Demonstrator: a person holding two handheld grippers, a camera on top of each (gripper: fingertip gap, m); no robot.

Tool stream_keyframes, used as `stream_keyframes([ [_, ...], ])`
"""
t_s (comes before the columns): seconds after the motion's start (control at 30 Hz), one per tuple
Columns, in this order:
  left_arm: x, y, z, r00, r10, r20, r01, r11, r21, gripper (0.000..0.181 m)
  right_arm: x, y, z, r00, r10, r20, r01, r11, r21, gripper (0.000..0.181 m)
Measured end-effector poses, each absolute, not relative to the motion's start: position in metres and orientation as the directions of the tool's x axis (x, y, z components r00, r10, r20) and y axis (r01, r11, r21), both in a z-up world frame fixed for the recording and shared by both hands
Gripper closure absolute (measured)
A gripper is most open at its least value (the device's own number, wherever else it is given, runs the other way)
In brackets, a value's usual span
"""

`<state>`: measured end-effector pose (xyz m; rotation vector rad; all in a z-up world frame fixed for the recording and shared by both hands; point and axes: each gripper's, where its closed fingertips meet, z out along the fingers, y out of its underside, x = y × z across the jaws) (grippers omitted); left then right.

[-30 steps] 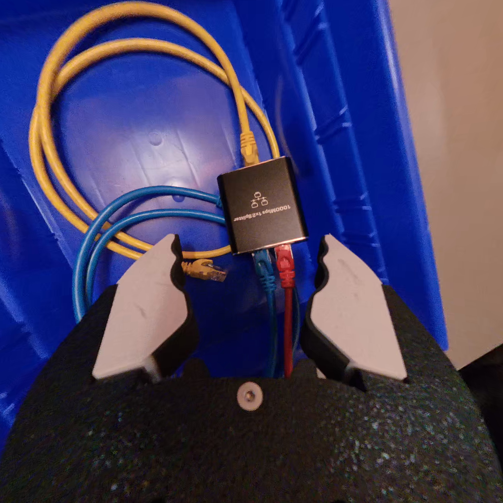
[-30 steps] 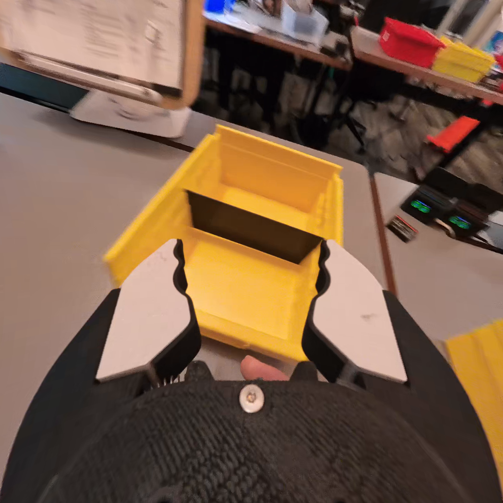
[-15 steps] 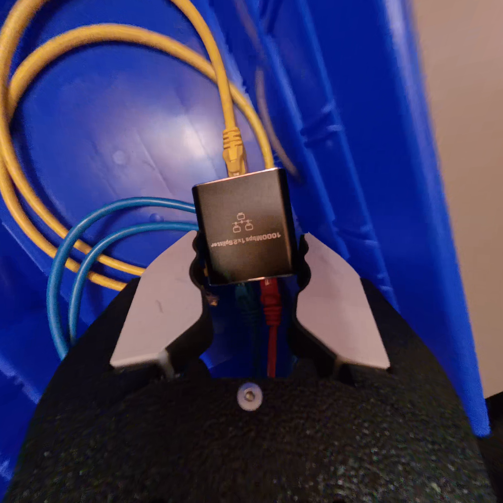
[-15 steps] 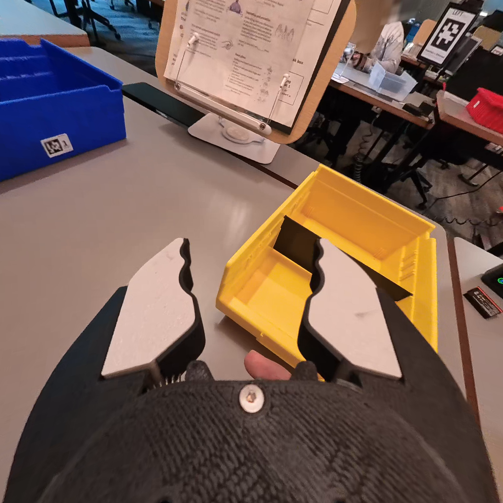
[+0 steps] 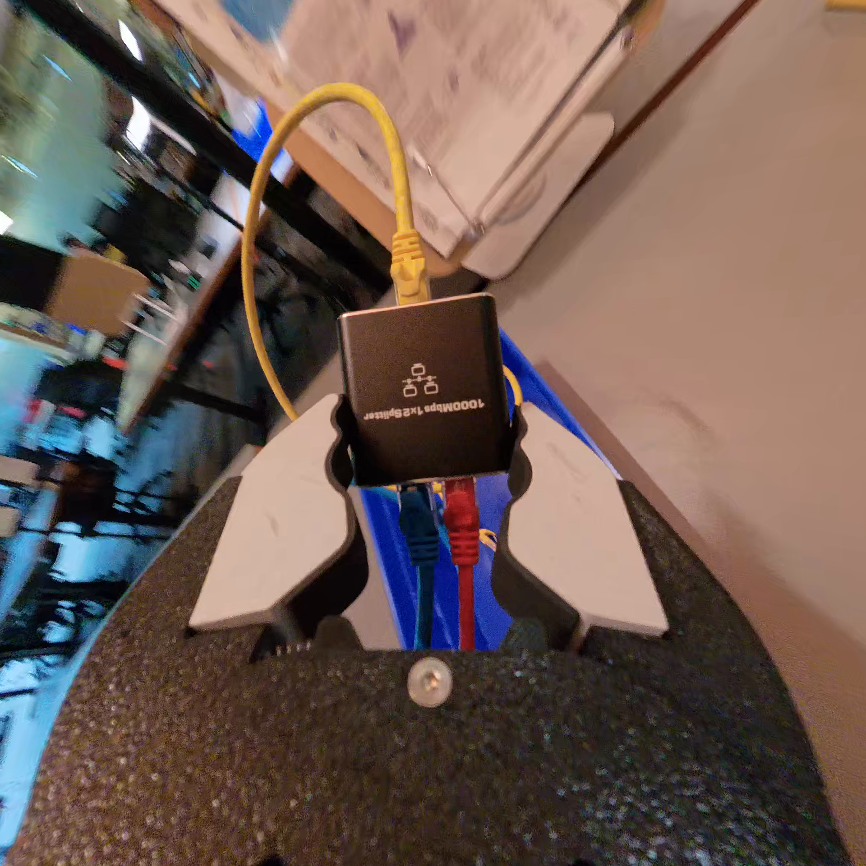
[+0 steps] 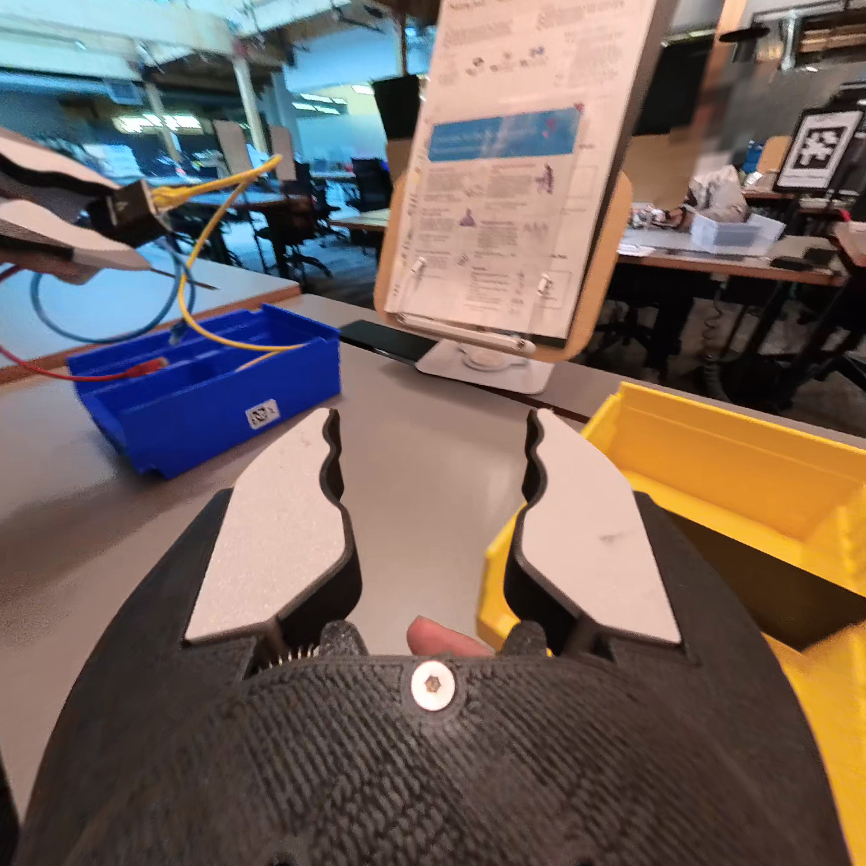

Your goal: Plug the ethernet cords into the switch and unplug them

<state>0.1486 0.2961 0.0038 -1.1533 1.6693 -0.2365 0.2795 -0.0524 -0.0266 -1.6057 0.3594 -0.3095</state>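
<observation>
My left gripper (image 5: 429, 421) is shut on the small black switch (image 5: 424, 384) and holds it in the air above the blue bin (image 6: 206, 375). A yellow cord (image 5: 403, 211) is plugged into its far end. A blue cord (image 5: 421, 529) and a red cord (image 5: 464, 525) are plugged into its near end. In the right wrist view the held switch (image 6: 129, 206) is at upper left, and the yellow cord (image 6: 211, 300), blue cord (image 6: 93, 328) and red cord (image 6: 70, 375) hang down into the bin. My right gripper (image 6: 431, 450) is open and empty above the table.
A yellow bin (image 6: 726, 473) with a black divider stands at the right on the grey table (image 6: 412, 459). A document stand (image 6: 506, 187) with a printed sheet stands at the back of the table. A fingertip (image 6: 440, 637) shows under my right gripper.
My left gripper closed on the switch in the blue bin and lifted it out, cords trailing. My right gripper swung left, from the yellow bin toward the blue bin.
</observation>
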Motion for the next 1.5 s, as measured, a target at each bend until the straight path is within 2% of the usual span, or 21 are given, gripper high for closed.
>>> stream_keyframes([
  [0.03,0.148,0.285,0.022,0.022,-0.748,-0.663,-0.521,0.557,-0.647,0.116,0.272,-0.046,-0.023,0.922,-0.386,-0.025,-0.042,-0.036,-0.998,0.104],
  [0.23,0.14,0.194,0.126,0.066,-0.692,-0.719,-0.17,0.702,-0.691,0.117,0.224,-0.006,-0.015,0.975,-0.224,0.012,0.004,-0.036,-0.999,0.096],
  [0.33,0.149,0.153,0.136,-0.042,-0.714,-0.698,-0.075,0.699,-0.711,0.116,0.2,0.006,-0.01,0.986,-0.162,0.032,0.025,-0.043,-0.999,0.095],
  [0.53,0.182,0.114,0.059,-0.204,-0.719,-0.665,-0.037,0.684,-0.728,0.116,0.163,0.02,0.002,0.996,-0.083,0.03,0.029,-0.005,-1.0,0.097],
  [0.67,0.189,0.104,-0.009,-0.216,-0.721,-0.658,-0.053,0.682,-0.729,0.117,0.165,0.045,-0.024,0.985,0.019,-0.169,-0.169,-0.014,-0.986,0.099],
  [0.83,0.184,0.095,-0.07,-0.282,-0.691,-0.666,-0.001,0.695,-0.719,0.117,0.171,0.074,-0.066,0.905,0.126,-0.407,-0.402,-0.063,-0.913,0.102],
  [0.93,0.175,0.084,-0.094,-0.328,-0.646,-0.689,0.069,0.711,-0.699,0.117,0.159,0.084,-0.078,0.821,0.246,-0.516,-0.509,-0.094,-0.855,0.123],
  [0.97,0.171,0.081,-0.103,-0.349,-0.619,-0.704,0.085,0.727,-0.681,0.116,0.156,0.088,-0.083,0.798,0.265,-0.541,-0.534,-0.103,-0.839,0.134],
  [1.0,0.169,0.081,-0.108,-0.338,-0.594,-0.73,0.098,0.749,-0.655,0.116,0.15,0.091,-0.085,0.774,0.309,-0.553,-0.548,-0.11,-0.829,0.154],
  [1.13,0.162,0.093,-0.124,-0.321,-0.579,-0.749,0.052,0.779,-0.625,0.117,0.145,0.101,-0.104,0.723,0.303,-0.621,-0.609,-0.147,-0.78,0.156],
  [1.27,0.148,0.102,-0.112,-0.262,-0.579,-0.772,0.009,0.798,-0.602,0.122,0.163,0.101,-0.104,0.6,0.291,-0.745,-0.768,-0.05,-0.638,0.156],
  [1.37,0.136,0.092,-0.093,-0.302,-0.674,-0.674,-0.003,0.708,-0.706,0.112,0.172,0.094,-0.098,0.544,0.302,-0.782,-0.822,0.004,-0.57,0.156],
  [1.5,0.134,0.075,-0.089,-0.395,-0.771,-0.5,0.052,0.524,-0.85,0.112,0.168,0.087,-0.089,0.524,0.318,-0.79,-0.836,0.015,-0.548,0.157],
])
